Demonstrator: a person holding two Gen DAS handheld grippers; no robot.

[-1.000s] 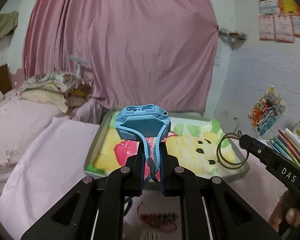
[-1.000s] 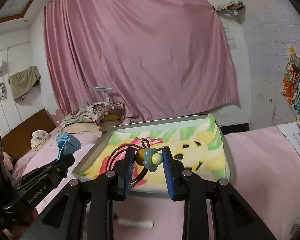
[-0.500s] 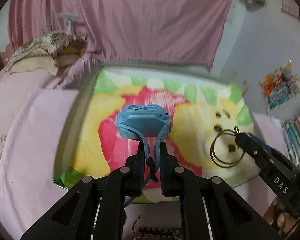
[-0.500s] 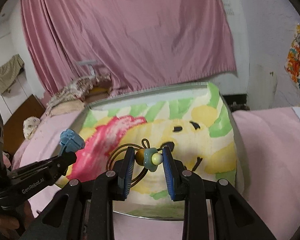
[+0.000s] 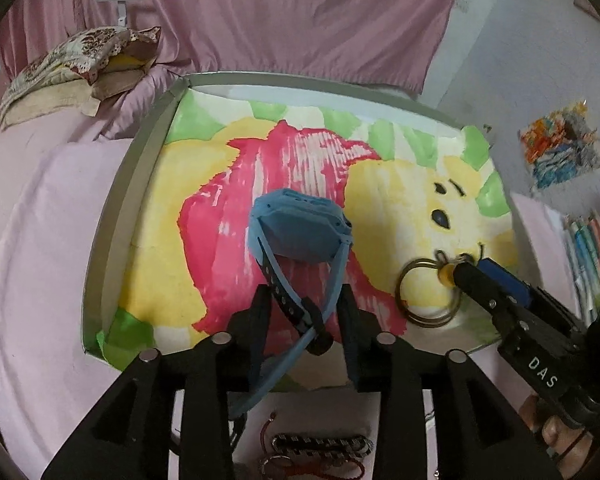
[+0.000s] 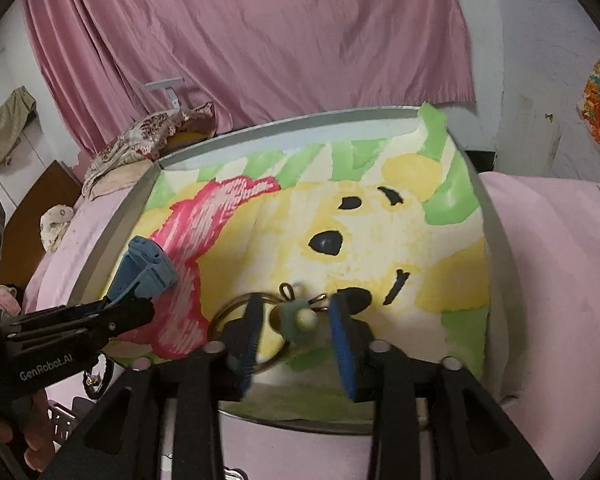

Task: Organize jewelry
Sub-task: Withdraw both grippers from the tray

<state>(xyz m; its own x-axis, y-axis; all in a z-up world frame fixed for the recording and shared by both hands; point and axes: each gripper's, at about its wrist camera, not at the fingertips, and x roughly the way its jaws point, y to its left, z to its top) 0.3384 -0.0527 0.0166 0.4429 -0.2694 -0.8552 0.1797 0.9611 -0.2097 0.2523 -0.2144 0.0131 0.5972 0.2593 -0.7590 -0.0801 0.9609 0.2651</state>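
Both items are being set down into the tray (image 5: 140, 184) at once, so the step in hand is the release. The left gripper (image 5: 303, 300) points down at the tray's painted liner with its jaws opening; the blue watch (image 5: 300, 228) sits just ahead of its fingertips, the case resting on the red patch, while the strap loops back between the 2 fingers, which now stand apart from it and no longer press it. The right gripper (image 6: 296, 320) is likewise opening: the bracelet (image 6: 296, 318), thin wire rings with a small teal and cream bead charm, lies between its blue pads with a gap on each side, apparently resting on the yellow part of the liner. Seen from the left wrist, the bracelet lies to the right of the watch, apart from it. More jewelry, a dark beaded bracelet (image 5: 320, 446) and a red cord, waits below the left gripper, outside the tray's near rim. The next move likely calls for drawing each gripper straight back and up, taking care that the watch strap does not snag on a finger.
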